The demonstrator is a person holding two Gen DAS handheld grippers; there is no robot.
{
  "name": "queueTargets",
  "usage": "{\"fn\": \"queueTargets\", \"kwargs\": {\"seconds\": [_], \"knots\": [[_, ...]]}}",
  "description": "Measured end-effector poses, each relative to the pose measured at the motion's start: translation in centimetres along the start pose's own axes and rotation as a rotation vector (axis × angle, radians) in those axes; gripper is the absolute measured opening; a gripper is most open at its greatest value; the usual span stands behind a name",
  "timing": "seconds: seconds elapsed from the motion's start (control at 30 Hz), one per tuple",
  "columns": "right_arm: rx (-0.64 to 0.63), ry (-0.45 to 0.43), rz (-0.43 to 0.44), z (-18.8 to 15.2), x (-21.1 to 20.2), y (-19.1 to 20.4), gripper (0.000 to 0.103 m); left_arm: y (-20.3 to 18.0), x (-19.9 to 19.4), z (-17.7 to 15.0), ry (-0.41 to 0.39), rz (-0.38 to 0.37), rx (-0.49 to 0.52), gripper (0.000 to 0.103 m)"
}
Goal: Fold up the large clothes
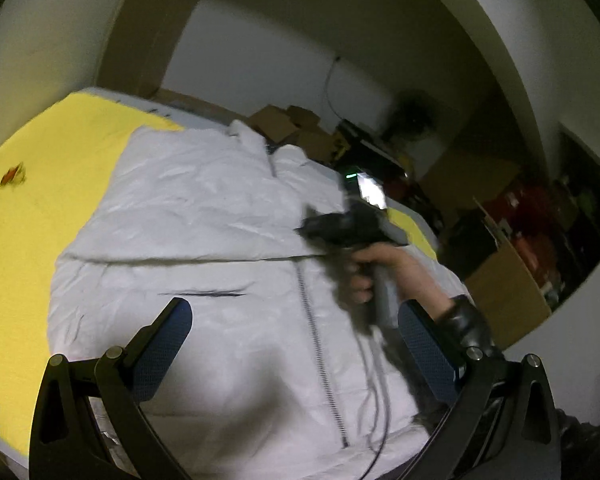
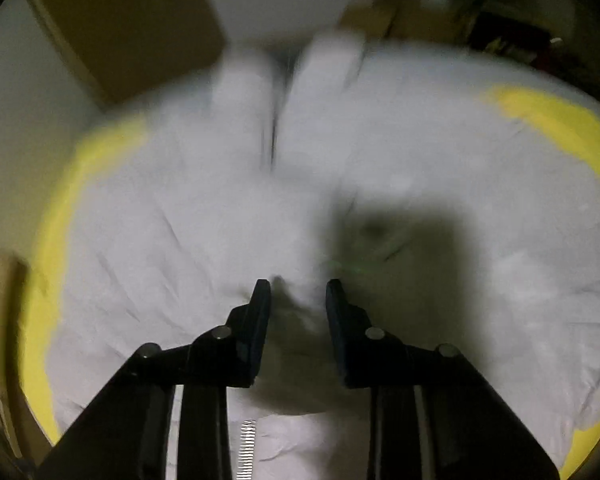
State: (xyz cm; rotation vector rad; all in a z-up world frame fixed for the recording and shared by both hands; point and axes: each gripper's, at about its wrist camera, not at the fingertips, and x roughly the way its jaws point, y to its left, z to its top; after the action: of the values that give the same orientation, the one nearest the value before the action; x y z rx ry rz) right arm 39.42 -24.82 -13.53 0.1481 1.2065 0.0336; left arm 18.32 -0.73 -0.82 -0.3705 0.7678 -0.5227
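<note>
Status: early, imo. White jacket (image 1: 204, 216) lies face up, spread over the yellow sheet (image 1: 40, 184), zip (image 1: 320, 344) closed and running down the middle. One crease/edge runs across the body above the pocket slit (image 1: 202, 293); can't tell if that's a fold or just a seam. Sleeves not clearly visible. Judgement: most folding still to do.

Left of zip: left gripper (image 1: 296, 344) hovers over the hem-side body, jaws wide apart, holding nothing. Small orange bit (image 1: 14, 174) sits on the sheet, well left of jacket.

Right of zip: right gripper (image 2: 298, 292) in the person's hand (image 1: 374, 276), low over the chest panel. Jaws part open w/ a narrow gap, nothing between them as far as the blur allows. Its shadow falls on the fabric just right of the tips.

Surface: yellow sheet shows on both sides of the jacket; looks like a bed or padded worktop, can't tell which.

Room: dim, white walls; cardboard boxes (image 1: 508, 292) and clutter well right of jacket, beyond the collar too.
</note>
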Motion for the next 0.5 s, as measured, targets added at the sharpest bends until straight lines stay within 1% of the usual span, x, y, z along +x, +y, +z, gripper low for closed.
{"fn": "queueTargets", "kwargs": {"seconds": [0.03, 0.07, 0.1, 0.13, 0.17, 0.2, 0.23, 0.27, 0.3, 0.33, 0.4, 0.47, 0.5], "knots": [[-0.033, -0.040, -0.014, -0.3, -0.5, 0.4, 0.026, -0.6, 0.2, 0.2, 0.010, 0.001, 0.011, 0.103], [-0.046, -0.054, -0.006, -0.7, -1.4, 0.5, 0.027, -1.4, 0.8, 0.5, 0.033, 0.002, 0.024, 0.103], [-0.015, -0.090, 0.046, -1.2, -3.4, -0.3, 0.029, -1.7, 1.0, 0.8, 0.045, 0.002, 0.026, 0.103], [0.014, -0.123, 0.081, -1.7, -4.8, -1.2, 0.034, -2.1, 1.7, 1.2, 0.070, -0.005, 0.021, 0.103], [0.050, -0.175, 0.125, -2.4, -6.9, -2.4, 0.045, -2.7, 2.6, 1.9, 0.105, -0.031, 0.008, 0.103], [0.099, -0.247, 0.161, -3.5, -9.7, -4.7, 0.054, -3.2, 3.5, 2.6, 0.135, -0.056, -0.011, 0.103], [0.140, -0.292, 0.166, -4.4, -11.3, -6.6, 0.075, -3.7, 4.5, 3.3, 0.165, -0.081, -0.047, 0.103], [0.212, -0.356, 0.157, -5.8, -13.4, -9.5, 0.084, -4.3, 5.9, 4.1, 0.198, -0.108, -0.110, 0.103], [0.275, -0.388, 0.139, -7.1, -14.9, -12.2, 0.084, -5.1, 7.6, 5.0, 0.223, -0.145, -0.175, 0.103], [0.320, -0.401, 0.126, -8.2, -15.9, -14.6, 0.084, -6.1, 9.1, 5.8, 0.232, -0.187, -0.201, 0.103], [0.440, -0.438, 0.115, -11.1, -18.1, -20.3, 0.083, -8.4, 12.3, 7.0, 0.254, -0.213, -0.185, 0.103], [0.534, -0.487, 0.094, -13.9, -20.1, -25.6, 0.083, -11.5, 17.0, 8.2, 0.289, -0.197, -0.123, 0.103], [0.580, -0.506, 0.081, -15.1, -21.0, -28.2, 0.083, -12.8, 19.5, 8.4, 0.315, -0.175, -0.095, 0.103]]}}
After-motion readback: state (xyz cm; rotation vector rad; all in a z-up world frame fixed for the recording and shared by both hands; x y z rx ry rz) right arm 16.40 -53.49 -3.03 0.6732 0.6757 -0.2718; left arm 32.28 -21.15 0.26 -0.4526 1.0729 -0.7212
